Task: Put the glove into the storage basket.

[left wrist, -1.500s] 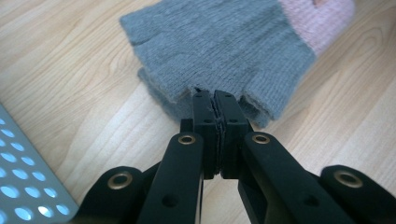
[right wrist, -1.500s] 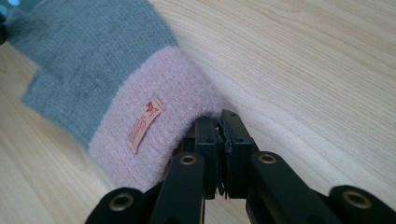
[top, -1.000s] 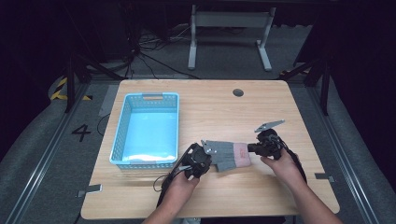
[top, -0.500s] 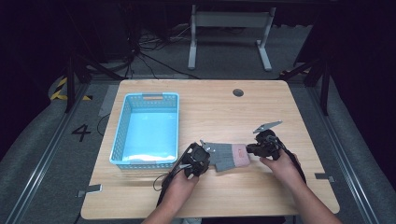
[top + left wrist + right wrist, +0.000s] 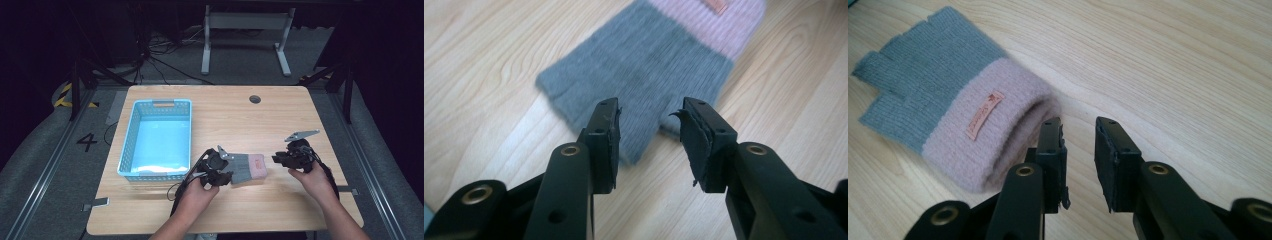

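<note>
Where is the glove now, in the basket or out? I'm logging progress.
Out. The glove lies flat on the table, beside the blue basket, between both grippers.

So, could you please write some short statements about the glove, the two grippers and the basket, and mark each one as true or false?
1. The glove lies inside the blue basket. False: it lies on the wooden table, to the right of the basket.
2. The glove is grey with a pink cuff. True.
3. The left gripper is shut on the glove. False: its jaws stand open, with the grey finger end between and beyond them.
4. The right gripper is open, beside the cuff. True.
5. A small label sits on the pink cuff. True.
6. The basket holds several gloves. False: no glove can be seen in it.
</note>
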{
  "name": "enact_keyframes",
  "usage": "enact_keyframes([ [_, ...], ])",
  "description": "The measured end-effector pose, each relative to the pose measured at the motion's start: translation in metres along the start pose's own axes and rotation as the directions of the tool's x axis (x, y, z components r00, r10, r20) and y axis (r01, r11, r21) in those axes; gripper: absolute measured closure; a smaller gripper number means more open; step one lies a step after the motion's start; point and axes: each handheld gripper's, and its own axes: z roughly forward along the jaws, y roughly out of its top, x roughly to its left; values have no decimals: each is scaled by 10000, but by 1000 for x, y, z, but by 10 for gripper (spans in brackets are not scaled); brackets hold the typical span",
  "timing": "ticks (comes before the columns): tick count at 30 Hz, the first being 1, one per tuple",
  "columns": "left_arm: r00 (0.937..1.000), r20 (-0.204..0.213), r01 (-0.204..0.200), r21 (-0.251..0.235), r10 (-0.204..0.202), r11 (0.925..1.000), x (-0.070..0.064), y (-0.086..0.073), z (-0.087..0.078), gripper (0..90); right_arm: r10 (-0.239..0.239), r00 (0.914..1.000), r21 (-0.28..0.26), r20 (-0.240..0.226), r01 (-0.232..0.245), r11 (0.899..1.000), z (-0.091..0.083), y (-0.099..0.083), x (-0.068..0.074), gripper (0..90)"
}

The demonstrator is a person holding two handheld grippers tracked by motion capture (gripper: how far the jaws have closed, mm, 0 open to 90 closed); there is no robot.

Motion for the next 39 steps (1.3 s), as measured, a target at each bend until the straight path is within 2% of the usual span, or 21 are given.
enact_keyframes([
  [4, 9991, 422, 98, 123, -103, 9999, 3, 9, 1, 557, 250, 9997, -58, 3, -250, 9997, -9, -5, -6, 716],
  [8, 9978, 488, 450, 18, -451, 9990, 7, 17, 3, 516, 427, 9991, -93, 42, -426, 9990, -15, -10, -10, 711],
  [12, 9980, 525, 349, 288, -364, 9990, 11, 28, 11, 412, 464, 9989, -155, 51, -463, 9988, -18, -13, -12, 706],
  [15, 9961, 788, 357, 485, -395, 9982, 15, 32, 17, 410, 534, 9986, -137, 20, -534, 9985, -20, -15, -13, 699],
  [17, 9947, 947, 352, 548, -403, 9979, 18, 33, 21, 477, 548, 9985, -206, 25, -547, 9983, -21, -17, -13, 694],
  [20, 9955, 889, 265, 814, -337, 9963, 19, 37, 29, 480, 597, 9981, -282, 152, -593, 9978, -23, -19, -14, 696],
  [28, 9971, 758, -41, 1001, -35, 9950, 17, 41, 46, 379, 711, 9974, -189, 119, -708, 9973, -23, -24, -14, 682],
  [31, 9978, 659, -191, 1290, 107, 9915, 14, 41, 54, 354, 726, 9973, -137, 46, -726, 9973, -22, -25, -13, 679],
  [33, 9992, 382, -167, 1442, 113, 9894, 13, 40, 59, 352, 726, 9973, -142, 53, -725, 9973, -22, -25, -13, 670],
  [36, 9993, 365, -123, 1545, 67, 9879, 12, 41, 62, 342, 780, 9969, -225, 106, -778, 9967, -23, -25, -13, 651],
  [39, 9991, 363, -290, 1655, 233, 9858, 11, 41, 65, 322, 864, 9962, -255, 103, -861, 9960, -23, -26, -14, 643],
])
